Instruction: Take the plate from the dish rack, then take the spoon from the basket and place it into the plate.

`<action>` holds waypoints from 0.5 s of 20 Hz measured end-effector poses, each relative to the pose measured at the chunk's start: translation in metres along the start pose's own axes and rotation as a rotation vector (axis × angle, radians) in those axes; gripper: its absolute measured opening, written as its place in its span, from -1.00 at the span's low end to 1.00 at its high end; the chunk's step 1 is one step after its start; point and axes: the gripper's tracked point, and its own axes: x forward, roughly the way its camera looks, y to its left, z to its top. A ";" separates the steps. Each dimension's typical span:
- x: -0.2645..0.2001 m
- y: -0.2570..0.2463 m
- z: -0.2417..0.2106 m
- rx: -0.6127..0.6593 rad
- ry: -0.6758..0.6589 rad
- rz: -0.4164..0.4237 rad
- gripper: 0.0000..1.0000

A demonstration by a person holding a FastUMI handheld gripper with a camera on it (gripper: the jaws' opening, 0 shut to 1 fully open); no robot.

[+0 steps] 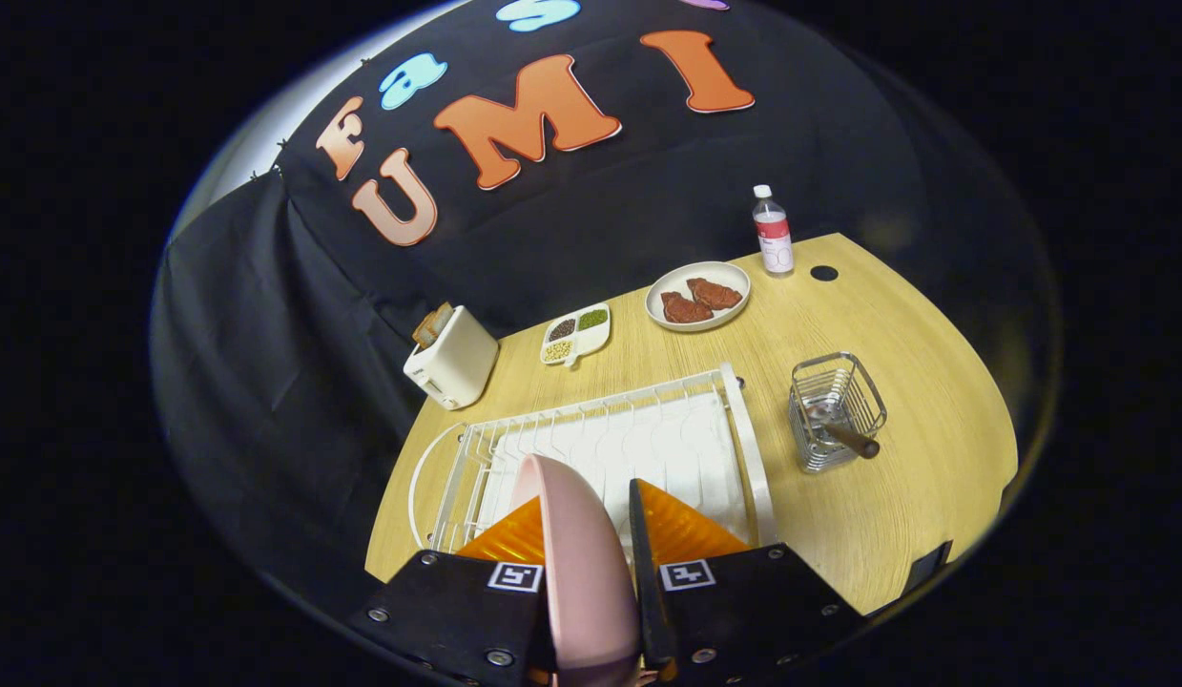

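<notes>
From the gripper view, the gripper (591,534) has its fingers (681,534) closed on a pink plate (576,553), which stands on edge between them, one finger pressing on each face. The plate is held up above the near end of the white dish rack (638,448), whose wire slots lie just ahead of the fingers on the pale wooden tabletop (896,515). To the right of the rack, a little apart from it, stands a small wire basket (836,408) with the spoon (843,437) in it, the dark handle poking out over the basket's near rim. Beyond the rack, towards the booth's black cloth wall, sits a white toaster (452,361) with a slice of bread (433,324) sticking up from it, then a small divided dish (576,334) holding three sorts of grains or beans, then a round white plate (697,295) carrying two brown pieces of meat (701,300). Farthest back, near the tabletop's far corner, a clear bottle (772,232) with a white cap stands upright beside a dark round hole (824,273) in the wood.
</notes>
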 end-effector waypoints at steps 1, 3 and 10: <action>-0.005 -0.004 -0.006 0.004 -0.004 0.001 -0.39; -0.010 -0.011 -0.019 0.005 -0.003 -0.002 -0.40; -0.018 -0.026 -0.072 0.048 0.053 0.029 -0.40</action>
